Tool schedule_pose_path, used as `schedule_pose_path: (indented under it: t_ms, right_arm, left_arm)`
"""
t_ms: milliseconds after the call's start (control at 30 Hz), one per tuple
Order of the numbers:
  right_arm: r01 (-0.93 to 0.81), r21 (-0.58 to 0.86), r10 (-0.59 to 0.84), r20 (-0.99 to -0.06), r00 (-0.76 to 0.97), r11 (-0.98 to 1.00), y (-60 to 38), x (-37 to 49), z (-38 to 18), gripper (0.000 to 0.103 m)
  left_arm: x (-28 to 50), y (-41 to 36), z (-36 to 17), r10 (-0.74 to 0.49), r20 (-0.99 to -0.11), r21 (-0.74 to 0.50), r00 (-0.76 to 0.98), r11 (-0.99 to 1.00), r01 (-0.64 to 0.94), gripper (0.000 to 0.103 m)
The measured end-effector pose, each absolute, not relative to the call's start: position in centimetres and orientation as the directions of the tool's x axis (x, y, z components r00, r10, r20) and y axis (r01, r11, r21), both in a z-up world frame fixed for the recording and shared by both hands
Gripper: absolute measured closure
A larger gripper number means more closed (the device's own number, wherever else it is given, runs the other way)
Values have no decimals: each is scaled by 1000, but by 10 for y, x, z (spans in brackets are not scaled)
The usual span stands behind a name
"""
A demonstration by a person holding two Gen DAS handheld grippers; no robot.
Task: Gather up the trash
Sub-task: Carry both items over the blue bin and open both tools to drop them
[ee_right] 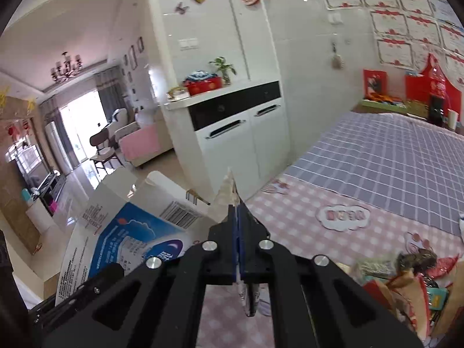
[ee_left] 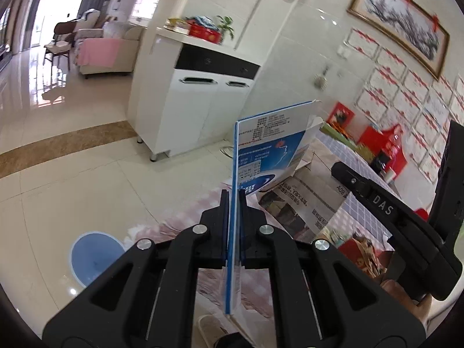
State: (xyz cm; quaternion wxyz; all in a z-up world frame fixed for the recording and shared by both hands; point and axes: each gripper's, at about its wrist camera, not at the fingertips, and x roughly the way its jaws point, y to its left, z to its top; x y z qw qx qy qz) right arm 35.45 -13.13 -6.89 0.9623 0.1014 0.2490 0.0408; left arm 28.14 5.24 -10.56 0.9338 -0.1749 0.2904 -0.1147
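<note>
left tongs [ee_left: 233, 200]: we see them pressed together, pinching the blue and white carton [ee_left: 261, 156] by its flat edge; carton stands upright between the pads, well above the floor.
blue bin [ee_left: 95, 256]: we spot it on the tiled floor, low left in the left wrist view, just beside the pink checked edge of the cloth.
white cabinet [ee_left: 188, 110]: stands against the tiled wall, red box and a small plant on top.
right tongs [ee_right: 238, 211]: we read them as pressed together, pinching a thin crinkled clear wrapper [ee_right: 227, 194]; it sticks out past the tips and a strip also hangs under them.
carton in right wrist view [ee_right: 139, 226]: tilted, to the left of the right tongs, held up off the cloth.
surface [ee_right: 377, 168]: covered by a purple grid and pink checked cloth; we can't tell what kind of furniture is underneath.
trash pile [ee_right: 411, 278]: red, brown and teal paper scraps heaped on the cloth at the lower right, near the right tongs, not touching them.
</note>
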Motion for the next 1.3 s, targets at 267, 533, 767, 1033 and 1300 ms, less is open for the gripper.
schedule_pose_path:
  t_ms: [267, 533, 767, 1033, 1300]
  right_arm:
    - [-181, 245, 281, -479, 831, 953, -62, 369, -68, 101]
    - [-317, 276, 420, -547, 724, 907, 38, 399, -106, 101]
    - [-372, 322, 490, -641, 591, 870, 112, 433, -174, 97]
    - [-359, 327, 469, -759, 451, 874, 151, 463, -260, 56]
    - [-365, 243, 407, -773, 487, 899, 149, 451, -266, 44]
  left_arm:
    - [272, 129, -105, -210, -492, -422, 845, 906, -21, 97]
    - [271, 211, -142, -54, -571, -387, 819, 898, -211, 97]
    - [289, 266, -197, 2, -659, -380, 752, 862, -336, 97]
    - [325, 297, -267, -14, -746, -387, 666, 823, -416, 97]
    - [334, 288, -294, -40, -778, -381, 627, 824, -420, 97]
